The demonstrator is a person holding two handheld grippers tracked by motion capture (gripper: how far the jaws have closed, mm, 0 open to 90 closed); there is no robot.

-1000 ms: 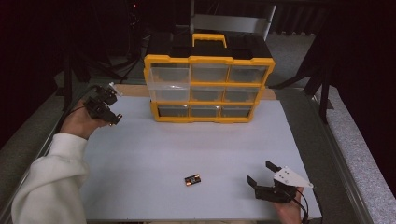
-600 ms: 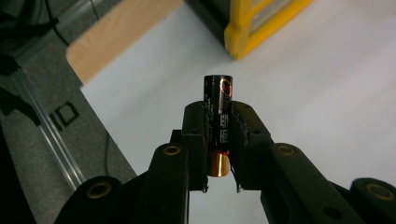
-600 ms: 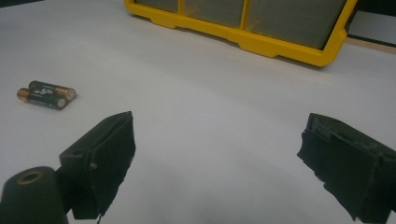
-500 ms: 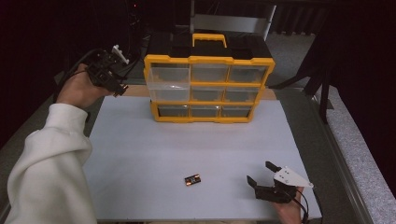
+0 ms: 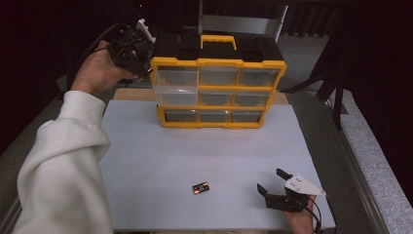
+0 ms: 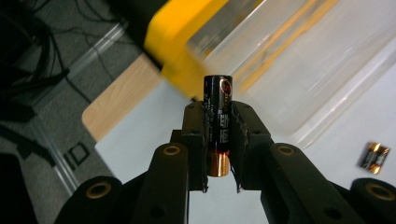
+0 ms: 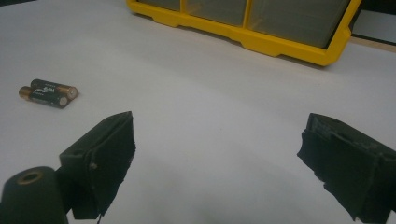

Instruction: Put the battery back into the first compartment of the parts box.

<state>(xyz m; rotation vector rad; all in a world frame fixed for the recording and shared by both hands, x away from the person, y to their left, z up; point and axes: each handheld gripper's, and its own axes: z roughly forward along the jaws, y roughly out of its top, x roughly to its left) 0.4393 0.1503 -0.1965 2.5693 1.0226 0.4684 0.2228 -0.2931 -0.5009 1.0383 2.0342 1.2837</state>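
left gripper (image 5: pixel 139 48) is being held up at the top left corner of the yellow drawer cabinet (image 5: pixel 219 63), just beside its upper left clear drawer (image 5: pixel 176 85). in the left gripper view its jaws are clamping a battery (image 6: pixel 218 123) upright between them, copper end down, black end poking up above the jaw tips, with the cabinet's yellow frame and clear drawer front blurring right behind it. left hand (image 5: pixel 97 70) in a white sleeve (image 5: pixel 63 161) is reaching in from the cabinet's left.

right gripper (image 5: pixel 275 187) is sitting low on the white table mat (image 5: pixel 146 146), well in front of the cabinet toward its right side, jaws standing wide apart and gripping nothing; right gripper view is showing bare mat between them.

two more batteries (image 5: pixel 200 187) are lying side by side, touching, on the mat in front of the cabinet, near the right gripper, to its left. they are showing in the right gripper view too (image 7: pixel 48 93), flat on the mat, well apart from the cabinet's bottom row.
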